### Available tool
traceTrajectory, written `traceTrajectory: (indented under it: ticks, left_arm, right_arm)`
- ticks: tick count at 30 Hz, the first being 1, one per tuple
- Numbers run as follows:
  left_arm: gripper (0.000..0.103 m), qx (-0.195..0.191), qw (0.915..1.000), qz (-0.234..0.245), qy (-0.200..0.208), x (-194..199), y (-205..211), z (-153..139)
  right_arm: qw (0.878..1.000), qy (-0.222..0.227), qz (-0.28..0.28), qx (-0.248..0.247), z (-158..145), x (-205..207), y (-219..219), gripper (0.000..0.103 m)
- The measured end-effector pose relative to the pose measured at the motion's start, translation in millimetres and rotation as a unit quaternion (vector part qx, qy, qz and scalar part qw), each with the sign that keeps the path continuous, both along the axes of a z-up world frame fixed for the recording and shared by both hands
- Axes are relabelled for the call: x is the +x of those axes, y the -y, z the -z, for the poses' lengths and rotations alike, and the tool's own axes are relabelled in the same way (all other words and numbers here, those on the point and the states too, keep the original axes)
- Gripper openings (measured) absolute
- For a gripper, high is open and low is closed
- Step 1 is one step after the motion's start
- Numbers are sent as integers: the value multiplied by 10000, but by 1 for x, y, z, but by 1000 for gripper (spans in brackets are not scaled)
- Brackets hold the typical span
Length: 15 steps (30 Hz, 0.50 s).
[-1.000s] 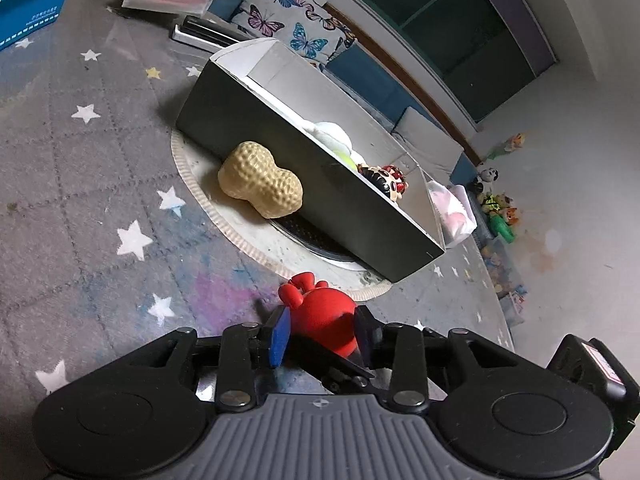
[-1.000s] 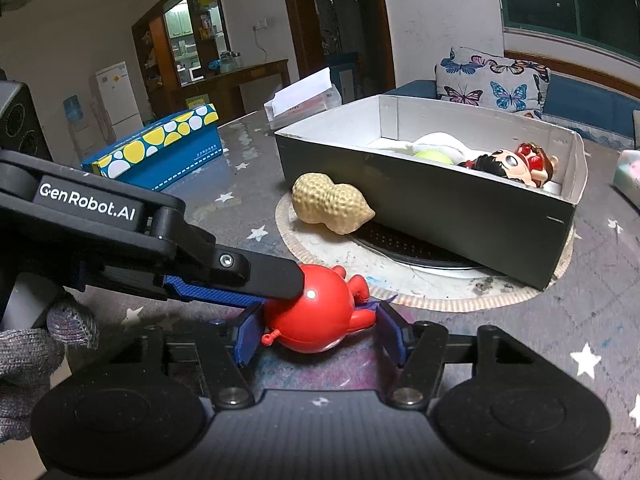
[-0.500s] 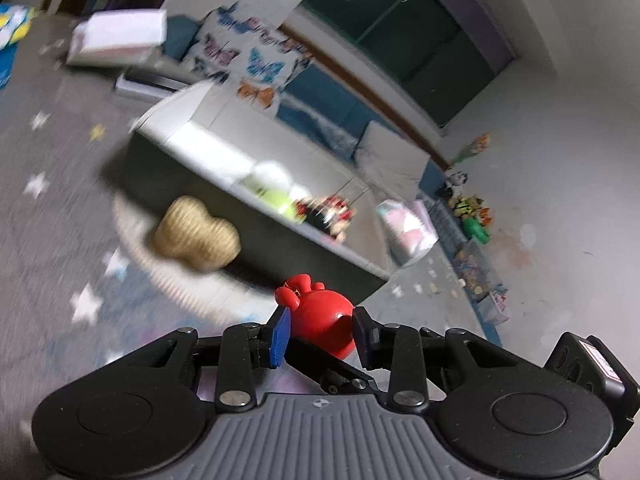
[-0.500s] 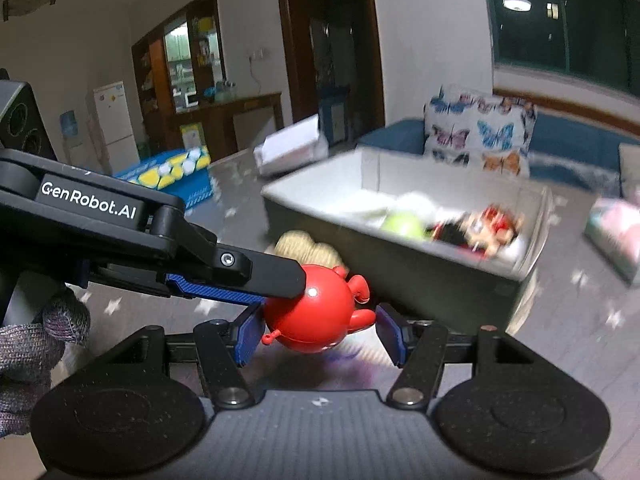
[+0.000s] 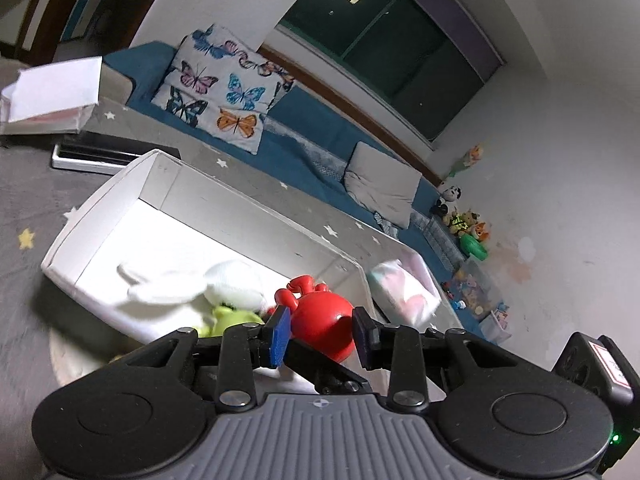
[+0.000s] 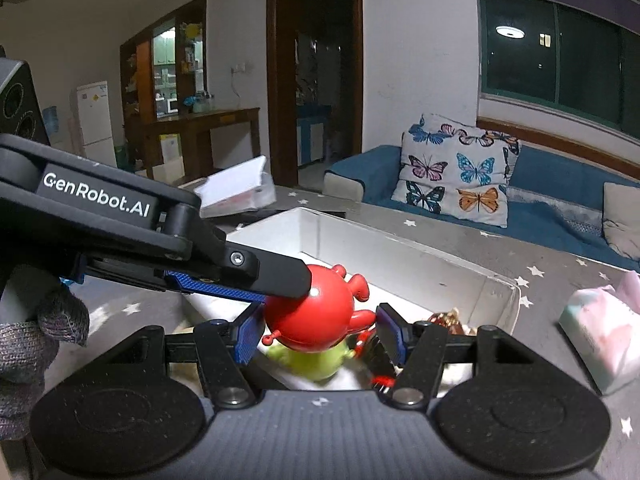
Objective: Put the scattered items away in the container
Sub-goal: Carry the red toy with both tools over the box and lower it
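A round red toy [image 5: 324, 322] [image 6: 310, 312] with small limbs is held in the air over the open white-lined box [image 5: 100, 216] [image 6: 404, 248]. My left gripper [image 5: 320, 334] is shut on the red toy, and its finger [image 6: 256, 272] presses on it from the left in the right wrist view. My right gripper [image 6: 318, 336] has one pad on each side of the toy; contact is unclear. Inside the box lie a white plush [image 5: 224, 286], a green toy [image 6: 316, 362] and a doll [image 6: 444, 316].
The box stands on a grey star-patterned table [image 6: 560, 280]. A pastel packet [image 6: 600, 328] lies right of the box. A white paper box [image 5: 52, 96] and a flat black-and-white case [image 5: 104, 154] lie beyond it. A sofa with a butterfly cushion [image 6: 456, 168] is behind.
Both grippers have risen from the table with the red toy and moved forward over the box. The peanut-shaped toy has dropped out of view.
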<state>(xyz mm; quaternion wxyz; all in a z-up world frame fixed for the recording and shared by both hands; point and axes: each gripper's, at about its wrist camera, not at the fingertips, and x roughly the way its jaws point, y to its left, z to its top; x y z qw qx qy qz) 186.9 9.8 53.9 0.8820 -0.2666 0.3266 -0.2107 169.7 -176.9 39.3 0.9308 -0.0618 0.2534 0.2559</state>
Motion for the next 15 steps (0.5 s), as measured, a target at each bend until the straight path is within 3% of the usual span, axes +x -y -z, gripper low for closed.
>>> traceTrajectory:
  ticks: [7, 15]
  left_arm:
    - [36, -105, 9996, -7, -274, 42, -4, 22]
    - [36, -84, 9991, -64, -419, 52, -7, 34]
  right_arm:
    - [9995, -292, 49, -75, 15, 42, -8, 62]
    - [9989, -396, 145, -194, 32, 56, -11, 62]
